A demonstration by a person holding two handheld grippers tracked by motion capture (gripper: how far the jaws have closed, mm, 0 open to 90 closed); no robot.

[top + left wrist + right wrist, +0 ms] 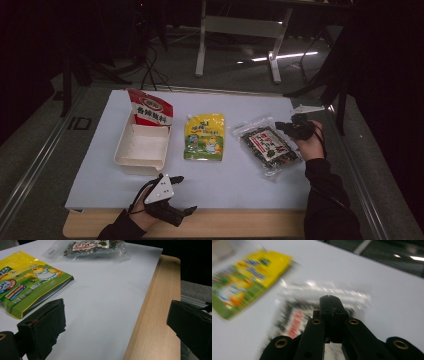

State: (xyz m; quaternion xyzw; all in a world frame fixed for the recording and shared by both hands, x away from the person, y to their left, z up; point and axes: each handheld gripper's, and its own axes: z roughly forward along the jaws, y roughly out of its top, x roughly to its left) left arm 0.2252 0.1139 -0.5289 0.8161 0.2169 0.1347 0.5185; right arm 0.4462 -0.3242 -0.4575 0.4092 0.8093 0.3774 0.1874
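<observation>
Left gripper (172,200) rests at the near edge of the table (240,225), jaws wide apart with nothing between them. Farther in lies a yellow-green pouch (204,137), and left of it a white tray (142,147) with a red-and-white packet (150,110) leaning at its far end. Right gripper (286,129), jaws together, hovers at the far right corner of the clear seaweed snack bag (269,146).
</observation>
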